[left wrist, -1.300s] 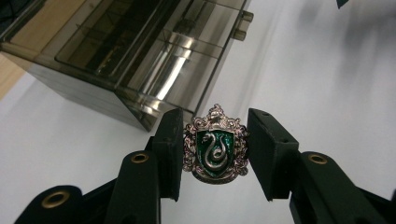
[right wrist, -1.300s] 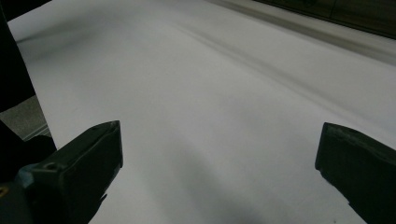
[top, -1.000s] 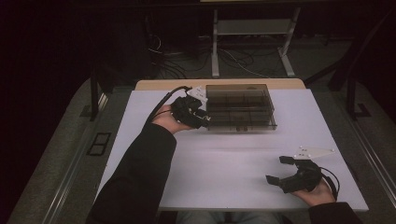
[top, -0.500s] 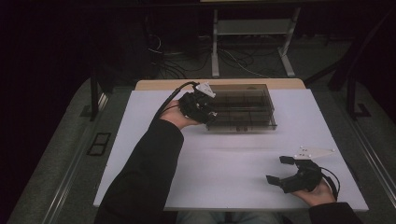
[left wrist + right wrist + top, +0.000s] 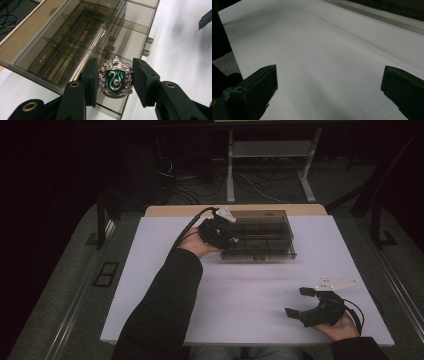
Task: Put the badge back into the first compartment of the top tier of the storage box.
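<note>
The left claw (image 5: pixel 115 82) was clamped on a small metal badge (image 5: pixel 115 79), a silver crest with a green shield and a coiled snake, pinched by its two side edges between the black pads, with its face turned toward the camera that rides on the claw. In the high view the left claw (image 5: pixel 220 231) hung at the left end of a smoky, see-through divided box (image 5: pixel 262 236) that sat near the far edge of the white surface (image 5: pixel 250 285), toward the middle.

The relation that mattered was between the badge and the box's compartments. Seen along the left claw, the badge sat above the box's near corner, and the long narrow cells of the box (image 5: pixel 82 37) ran away from it, ahead and up to the left. The crest's long axis, crown to point, stood roughly upright between the pads, so it would likely need to go forward over a cell and then down. Whether the box had a lid shut over it was hard to tell through the tinted plastic.

The right claw (image 5: pixel 300 302) rested near the front right corner of the surface, well apart from the box, jaws spread wide with nothing between them; its own view showed only bare white surface (image 5: pixel 324 62) ahead of it. The left hand was plainly the nearer one, and it already carried the piece.
</note>
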